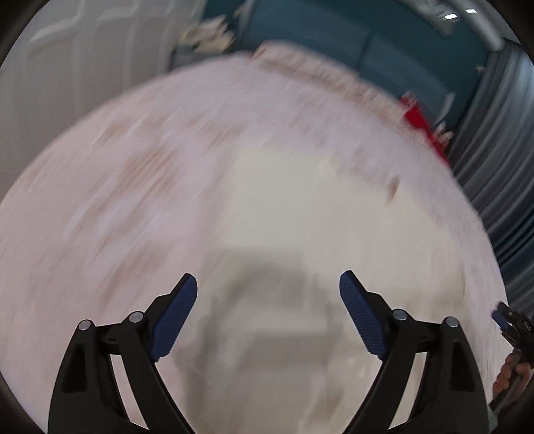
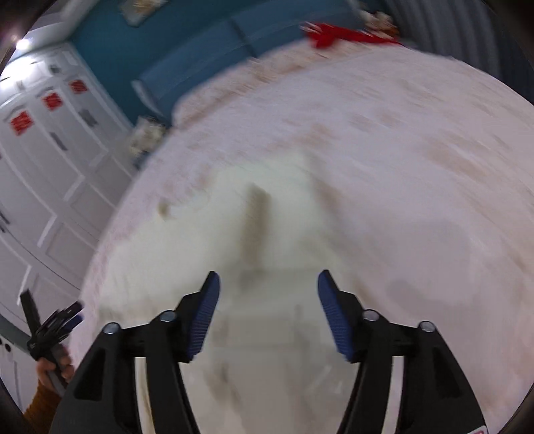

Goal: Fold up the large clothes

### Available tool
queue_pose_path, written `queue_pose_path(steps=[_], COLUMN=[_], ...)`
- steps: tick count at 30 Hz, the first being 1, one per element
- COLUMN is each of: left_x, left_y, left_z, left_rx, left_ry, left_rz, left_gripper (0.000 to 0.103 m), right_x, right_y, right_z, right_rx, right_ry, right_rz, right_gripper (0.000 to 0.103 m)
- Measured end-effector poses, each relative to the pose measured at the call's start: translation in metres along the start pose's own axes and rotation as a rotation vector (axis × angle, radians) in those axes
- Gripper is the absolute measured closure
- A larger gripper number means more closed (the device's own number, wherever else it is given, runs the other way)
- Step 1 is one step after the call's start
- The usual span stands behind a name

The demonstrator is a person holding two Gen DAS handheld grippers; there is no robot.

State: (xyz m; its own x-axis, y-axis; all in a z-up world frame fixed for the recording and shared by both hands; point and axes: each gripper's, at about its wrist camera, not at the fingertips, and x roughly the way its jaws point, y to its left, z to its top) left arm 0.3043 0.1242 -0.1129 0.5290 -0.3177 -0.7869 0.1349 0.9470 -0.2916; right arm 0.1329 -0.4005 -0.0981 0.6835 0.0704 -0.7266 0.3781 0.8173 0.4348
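A cream-white garment point(image 1: 293, 200) lies spread on a pale pink patterned bedspread point(image 1: 116, 173); both views are motion-blurred. My left gripper point(image 1: 268, 283) is open and empty, held above the garment's near part. In the right wrist view the same garment point(image 2: 267, 217) shows a darker strip down its middle. My right gripper point(image 2: 268, 280) is open and empty above it. The right gripper also shows at the right edge of the left wrist view point(image 1: 510, 320), and the left gripper at the left edge of the right wrist view point(image 2: 53, 327).
A teal headboard point(image 1: 333, 30) stands at the far side of the bed. A red item point(image 2: 340, 35) lies at the bed's far corner. White panelled wardrobe doors point(image 2: 43, 150) stand on one side, grey curtains point(image 1: 497, 150) on the other.
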Motion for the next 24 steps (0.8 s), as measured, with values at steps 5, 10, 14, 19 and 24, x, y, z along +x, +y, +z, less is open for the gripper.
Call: queue_pose_path(steps=[5,10,14,19,24], left_x=[-0.047,-0.062,-0.052,-0.063,-0.100], left_y=[0.069,0.056,0.049,0.038,0.024], left_z=[-0.107,-0.134,-0.133,-0.138,-0.133], left_rx=[-0.215,-0.220,-0.285,-0.299,-0.248], left_ry=[0.168,0.161,0.191,0.191,0.124], left_rz=[-0.012,-0.099,-0.162,-0.170,-0.173], left_gripper=[0.018,0.018,0.051,0.089,0.096], right_x=[-0.074,-0.066,-0.054,-0.046,-0.082], right_y=[-0.074,-0.081,-0.067,-0.045,-0.030], right_z=[-0.095,-0.147,-0.154,-0.148,-0.141], right_rx=[0.164,0.254,0.251,0.258,0.190], right_ry=[0.132,0.208,0.183,0.170,0.093], right_rz=[-0.025,0.092,0.125,0.139,0.117], right_gripper=[0.035,0.035,0.035,0.090,0.099])
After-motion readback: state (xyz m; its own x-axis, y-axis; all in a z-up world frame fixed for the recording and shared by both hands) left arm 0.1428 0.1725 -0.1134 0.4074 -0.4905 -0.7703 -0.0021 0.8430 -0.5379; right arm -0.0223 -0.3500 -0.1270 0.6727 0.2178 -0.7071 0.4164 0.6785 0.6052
